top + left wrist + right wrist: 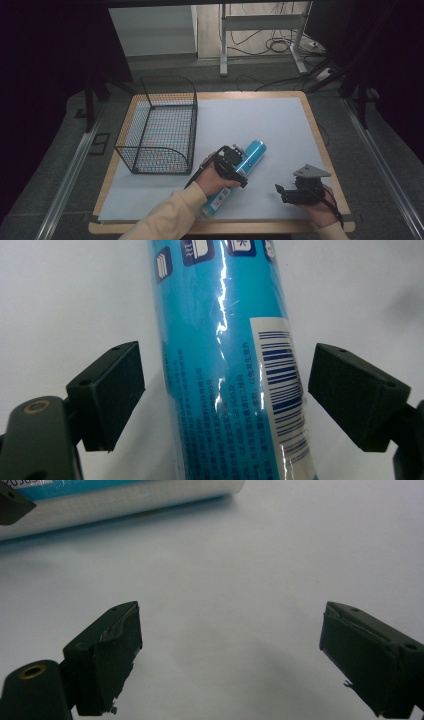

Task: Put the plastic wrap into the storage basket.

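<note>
Here the right gripper [281, 192] sits nearest the person, low at the right of the table [320, 150], with its jaws spread wide over bare sheet and nothing between them; in the right gripper view the roll lies beyond it, well apart. The left gripper [239, 159] is positioned over the blue roll [243, 164], which lies on its side on the pale sheet near the table's front centre, its far end angled toward the right. In the left gripper view the jaws stand apart, one on each side of the roll [225, 380], with a visible gap at both pads, so no grip is made yet. The step in hand appears to be the approach to grasp the roll. The next move would call for closing both pads squarely on the roll's round body, which may slip given its glossy wrap. Farther off, at the left, stands an empty wire basket [160, 127], a likely destination.
</note>
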Tool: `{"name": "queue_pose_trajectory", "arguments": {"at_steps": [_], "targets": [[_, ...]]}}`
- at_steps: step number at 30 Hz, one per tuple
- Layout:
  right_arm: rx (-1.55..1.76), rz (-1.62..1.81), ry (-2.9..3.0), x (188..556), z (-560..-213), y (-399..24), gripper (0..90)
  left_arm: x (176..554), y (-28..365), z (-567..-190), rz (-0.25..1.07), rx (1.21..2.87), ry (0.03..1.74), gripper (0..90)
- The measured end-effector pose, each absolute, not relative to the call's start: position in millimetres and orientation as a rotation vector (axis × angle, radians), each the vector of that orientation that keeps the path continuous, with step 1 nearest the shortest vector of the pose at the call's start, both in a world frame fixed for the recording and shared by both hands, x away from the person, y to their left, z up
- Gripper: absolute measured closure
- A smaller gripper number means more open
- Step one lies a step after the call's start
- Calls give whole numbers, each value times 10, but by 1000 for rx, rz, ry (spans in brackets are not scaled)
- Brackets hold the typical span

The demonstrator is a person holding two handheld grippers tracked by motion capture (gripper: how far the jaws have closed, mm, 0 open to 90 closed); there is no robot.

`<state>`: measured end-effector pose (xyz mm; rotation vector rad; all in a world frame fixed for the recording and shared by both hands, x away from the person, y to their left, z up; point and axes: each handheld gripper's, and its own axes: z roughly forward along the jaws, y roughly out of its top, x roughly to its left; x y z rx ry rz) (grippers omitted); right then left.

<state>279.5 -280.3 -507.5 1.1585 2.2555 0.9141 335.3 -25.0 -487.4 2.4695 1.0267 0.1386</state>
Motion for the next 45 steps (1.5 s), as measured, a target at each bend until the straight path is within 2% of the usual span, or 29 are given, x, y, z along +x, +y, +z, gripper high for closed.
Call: {"name": "queue_pose_trajectory", "arguments": {"at_steps": [12,22,35,38,40,45], "targets": [[1160,912,2258,2795,-5078,-2797,101,3404,-275,-4986,93,2518,1052,156],[1160,908,2259,2795,-5078,-2799,101,3428,-321,-5066,58,2557,1076,214],[1161,902,2263,2796,-5080,-2797,101,3421,-331,-5067,71,2560,1094,223],[1161,900,2263,2796,-5082,-2794,101,3419,-326,-5058,63,2549,1102,242],[1161,899,2262,2795,-5081,-2793,102,3417,-319,-5044,50,2542,1105,289],[1161,897,2263,2795,-5078,-2795,101,3426,-315,-5036,39,2539,1115,294]]}}
